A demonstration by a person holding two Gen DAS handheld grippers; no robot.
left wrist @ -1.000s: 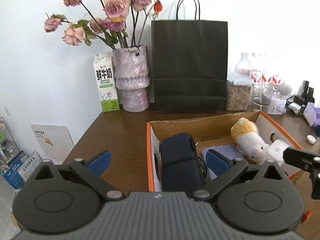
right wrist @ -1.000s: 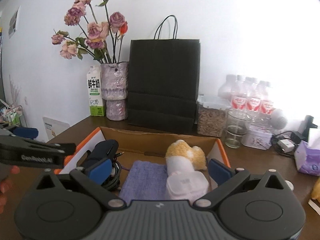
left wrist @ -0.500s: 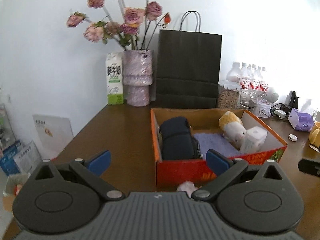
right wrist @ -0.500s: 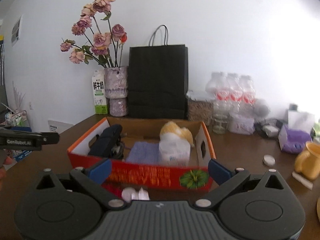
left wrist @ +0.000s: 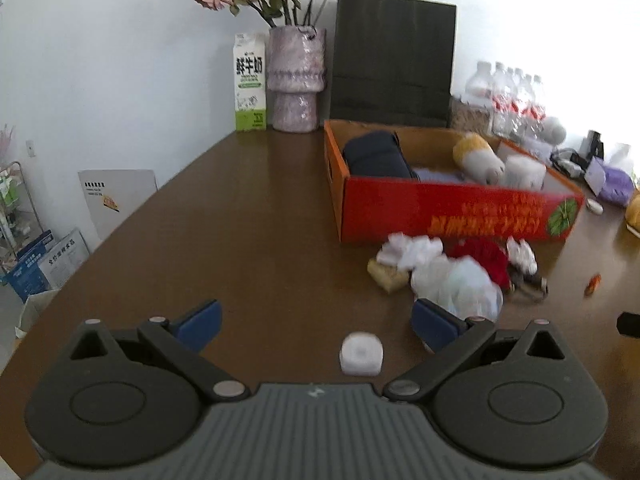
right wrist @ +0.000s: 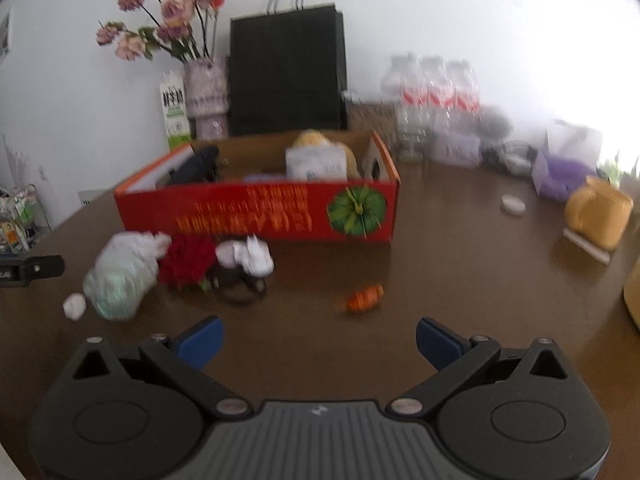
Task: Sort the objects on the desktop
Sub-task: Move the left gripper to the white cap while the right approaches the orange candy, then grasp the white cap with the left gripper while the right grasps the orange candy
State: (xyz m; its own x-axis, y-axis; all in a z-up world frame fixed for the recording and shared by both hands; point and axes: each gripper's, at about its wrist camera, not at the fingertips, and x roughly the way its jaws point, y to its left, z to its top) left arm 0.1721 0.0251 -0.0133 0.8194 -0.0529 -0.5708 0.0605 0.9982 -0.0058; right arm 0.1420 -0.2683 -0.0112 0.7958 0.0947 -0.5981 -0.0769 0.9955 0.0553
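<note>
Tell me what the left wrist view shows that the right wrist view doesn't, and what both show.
Only the left wrist view: a tan block by the clutter and stacked boxes on the floor. Only the right wrist view: a yellow mug. Both show the red box, the orange scrap, the small white piece and open grippers.

**Two wrist views facing the back wall across the bench**

The left wrist camera looks forward over its tongs [left wrist: 314, 322], low above the bench [left wrist: 240, 240], with the red box [left wrist: 448, 212] ahead to the right. The right wrist camera, over its own tongs [right wrist: 318, 340], faces the box [right wrist: 280, 216] more squarely. Both views share the box, the pile of clutter [left wrist: 448, 268] [right wrist: 176, 268] before it, and the black bag [left wrist: 394, 60] [right wrist: 286, 72].
</note>
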